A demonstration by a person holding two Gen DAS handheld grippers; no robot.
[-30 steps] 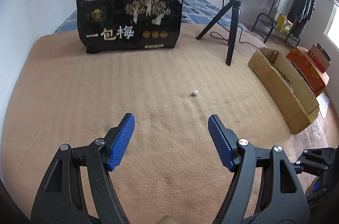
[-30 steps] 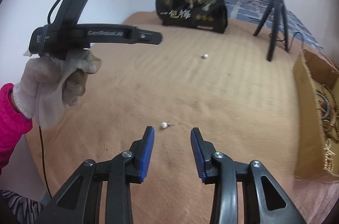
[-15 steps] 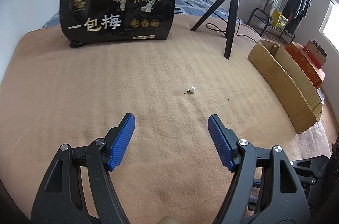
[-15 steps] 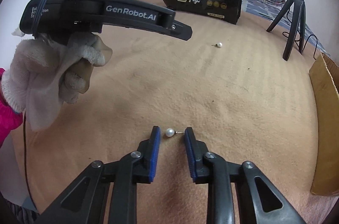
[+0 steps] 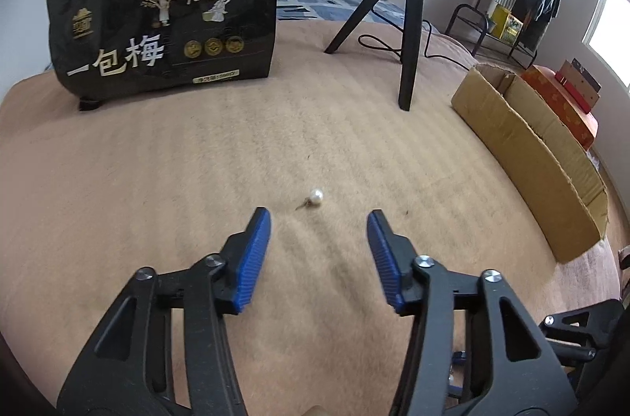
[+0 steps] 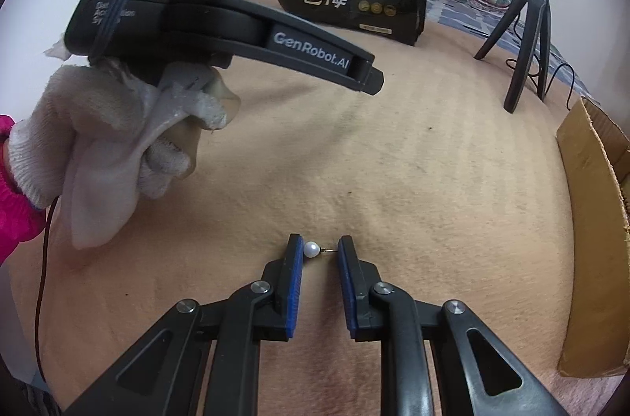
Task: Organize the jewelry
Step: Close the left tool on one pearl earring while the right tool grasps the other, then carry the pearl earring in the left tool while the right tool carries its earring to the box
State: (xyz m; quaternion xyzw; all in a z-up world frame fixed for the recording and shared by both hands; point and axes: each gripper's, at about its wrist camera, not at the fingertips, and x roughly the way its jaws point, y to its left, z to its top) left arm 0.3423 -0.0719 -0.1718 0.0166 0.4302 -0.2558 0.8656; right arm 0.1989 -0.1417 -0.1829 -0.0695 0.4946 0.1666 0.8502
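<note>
Two pearl stud earrings lie on the tan blanket [image 5: 157,180]. In the left wrist view, one pearl earring [image 5: 316,197] rests just beyond the blue fingertips of my left gripper [image 5: 319,219]. Its jaws are closing with nothing between them. In the right wrist view, the other pearl earring [image 6: 311,250] sits between the tips of my right gripper [image 6: 321,246]. The pearl is against the left pad and the post tip meets the right pad, while those jaws are still closing. A gloved hand [image 6: 118,124] holds the left device at upper left.
A black snack bag [image 5: 165,22] stands at the back with a folded quilt behind it. A ring-light tripod [image 5: 409,42] and its cable are at the back right. A long cardboard box [image 5: 531,156] lies along the right edge, with an orange box [image 5: 563,101] beyond.
My left gripper moved forward and down toward its pearl and its jaws narrowed. My right gripper sank onto the other pearl and its jaws drew in around it.
</note>
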